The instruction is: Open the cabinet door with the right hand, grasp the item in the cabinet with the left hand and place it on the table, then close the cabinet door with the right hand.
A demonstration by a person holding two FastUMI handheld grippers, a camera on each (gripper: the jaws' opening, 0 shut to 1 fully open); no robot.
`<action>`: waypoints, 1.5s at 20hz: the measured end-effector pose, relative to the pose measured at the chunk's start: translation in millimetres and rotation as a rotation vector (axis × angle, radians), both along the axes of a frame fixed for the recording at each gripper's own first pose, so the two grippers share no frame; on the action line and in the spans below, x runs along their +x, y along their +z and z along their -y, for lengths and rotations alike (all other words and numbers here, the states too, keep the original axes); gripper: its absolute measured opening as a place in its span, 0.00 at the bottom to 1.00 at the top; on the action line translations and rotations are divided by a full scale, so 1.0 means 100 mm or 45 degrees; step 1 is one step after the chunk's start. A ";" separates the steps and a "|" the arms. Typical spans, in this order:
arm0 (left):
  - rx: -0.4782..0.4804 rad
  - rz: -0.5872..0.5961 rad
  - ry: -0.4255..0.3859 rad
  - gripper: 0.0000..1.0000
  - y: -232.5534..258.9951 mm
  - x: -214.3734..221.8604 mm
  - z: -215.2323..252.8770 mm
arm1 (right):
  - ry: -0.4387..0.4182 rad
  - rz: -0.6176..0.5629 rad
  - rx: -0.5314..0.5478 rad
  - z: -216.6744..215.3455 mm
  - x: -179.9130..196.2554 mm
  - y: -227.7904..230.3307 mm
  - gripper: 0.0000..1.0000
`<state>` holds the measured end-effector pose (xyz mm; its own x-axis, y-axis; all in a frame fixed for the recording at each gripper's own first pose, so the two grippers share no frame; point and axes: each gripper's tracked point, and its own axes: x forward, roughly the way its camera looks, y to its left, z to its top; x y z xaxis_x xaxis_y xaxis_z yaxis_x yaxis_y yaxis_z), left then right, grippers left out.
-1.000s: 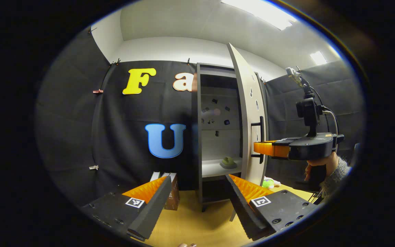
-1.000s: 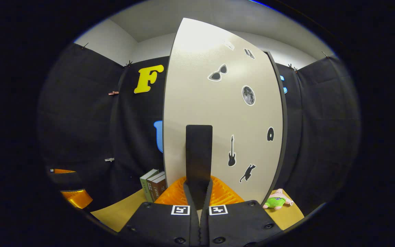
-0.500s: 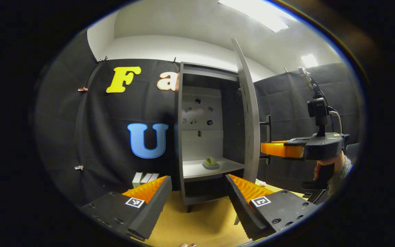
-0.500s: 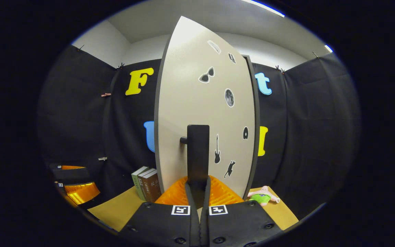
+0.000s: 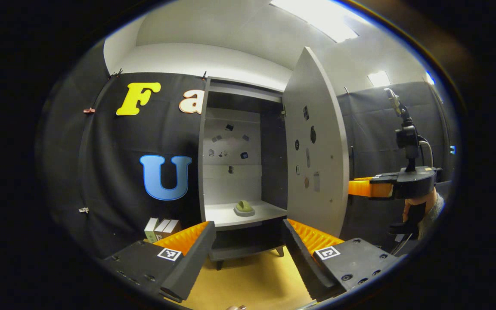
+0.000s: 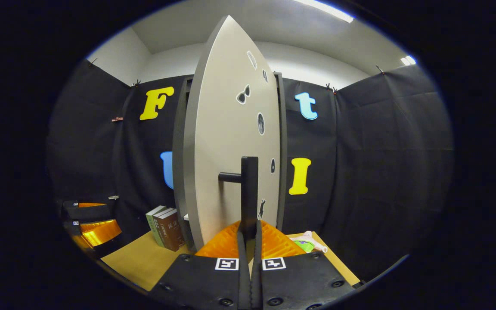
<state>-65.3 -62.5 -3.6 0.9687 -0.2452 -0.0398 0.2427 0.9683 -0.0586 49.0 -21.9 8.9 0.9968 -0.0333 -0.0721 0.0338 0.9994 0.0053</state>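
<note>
My left gripper (image 5: 248,241) gapes wide, the item (image 5: 244,208) straight ahead on the shelf (image 5: 269,211) (door (image 5: 317,172) swung open); my right gripper (image 6: 248,234) pinches the handle (image 6: 249,189).

Black screwed gripper bodies (image 6: 252,284) with square markers; grey knit sleeve (image 5: 432,212).

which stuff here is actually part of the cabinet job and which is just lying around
Part of the job:
cabinet door, swung open
door handle, clamped by the right gripper
green item on the cabinet shelf
left gripper, open, facing the shelf
table, where the item goes

Just lying about:
books beside the cabinet
plush toy on the table
</note>
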 end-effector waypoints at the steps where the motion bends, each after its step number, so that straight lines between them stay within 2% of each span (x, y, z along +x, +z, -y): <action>1: -0.003 0.000 -0.009 0.97 0.00 0.05 0.09 | -0.002 -0.003 -0.006 0.06 -0.03 0.00 0.05; 8: -0.020 -0.018 -0.047 0.97 -0.02 0.38 0.57 | 0.066 -0.003 -0.017 0.41 -0.15 -0.03 0.05; 12: -0.027 -0.033 -0.035 0.97 -0.05 0.59 0.68 | 0.093 0.003 -0.028 0.50 -0.14 -0.03 0.05; 17: -0.093 -0.001 -0.028 0.97 0.05 0.85 0.77 | 0.111 0.011 -0.029 0.70 -0.16 -0.05 0.05; 22: -0.016 -0.006 0.035 0.97 0.04 1.14 0.72 | 0.090 0.026 -0.025 0.90 -0.19 -0.07 0.05; 26: 0.012 -0.014 0.025 0.97 -0.01 1.38 0.76 | 0.061 0.001 -0.041 1.10 -0.27 -0.14 0.05; 29: -0.004 -0.028 -0.001 0.97 -0.02 1.57 0.78 | 0.097 -0.014 0.010 1.11 -0.44 -0.18 0.05; 30: -0.007 -0.033 -0.006 0.97 0.00 1.65 0.77 | 0.103 -0.009 0.012 1.12 -0.51 -0.16 0.08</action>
